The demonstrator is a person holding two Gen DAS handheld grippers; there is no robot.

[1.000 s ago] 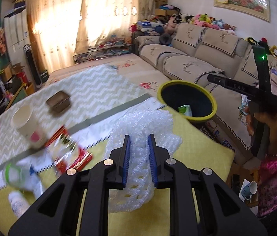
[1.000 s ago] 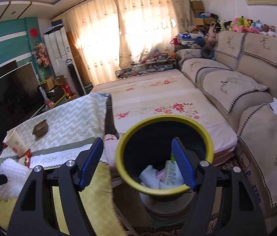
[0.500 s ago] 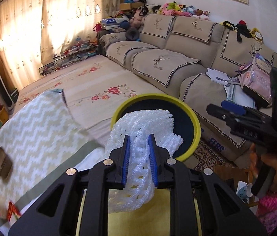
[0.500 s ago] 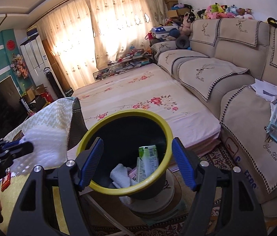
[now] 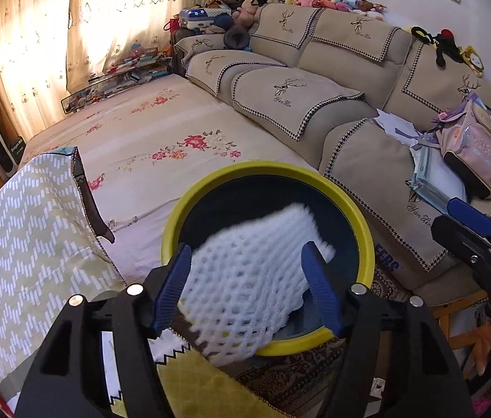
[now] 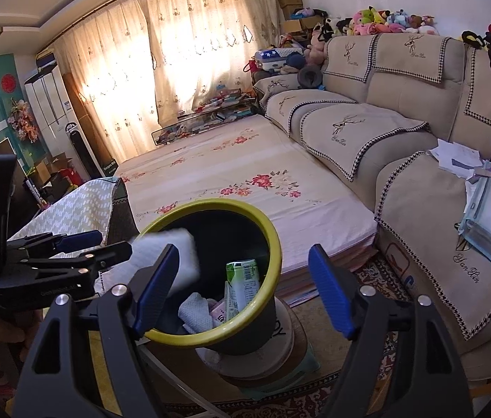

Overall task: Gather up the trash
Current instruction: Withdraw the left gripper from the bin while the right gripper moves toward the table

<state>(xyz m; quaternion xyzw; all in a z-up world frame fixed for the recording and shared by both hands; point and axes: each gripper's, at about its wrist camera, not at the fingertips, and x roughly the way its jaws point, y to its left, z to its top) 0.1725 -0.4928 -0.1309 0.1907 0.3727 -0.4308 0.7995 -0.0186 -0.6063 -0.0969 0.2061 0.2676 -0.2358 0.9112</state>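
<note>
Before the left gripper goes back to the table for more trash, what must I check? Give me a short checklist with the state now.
1. Left gripper fingers just opened: ok.
2. White foam net free of the pads: cannot tell, it is blurred between them.
3. Net above the yellow-rimmed bin: ok.
4. Net fully inside the bin: not ok yet.
5. Right gripper open and empty: ok.

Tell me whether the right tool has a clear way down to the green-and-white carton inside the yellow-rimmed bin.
Probably yes: the right tool stands open above the bin, and the carton stands uncovered. The white foam net is off to one side.
</note>
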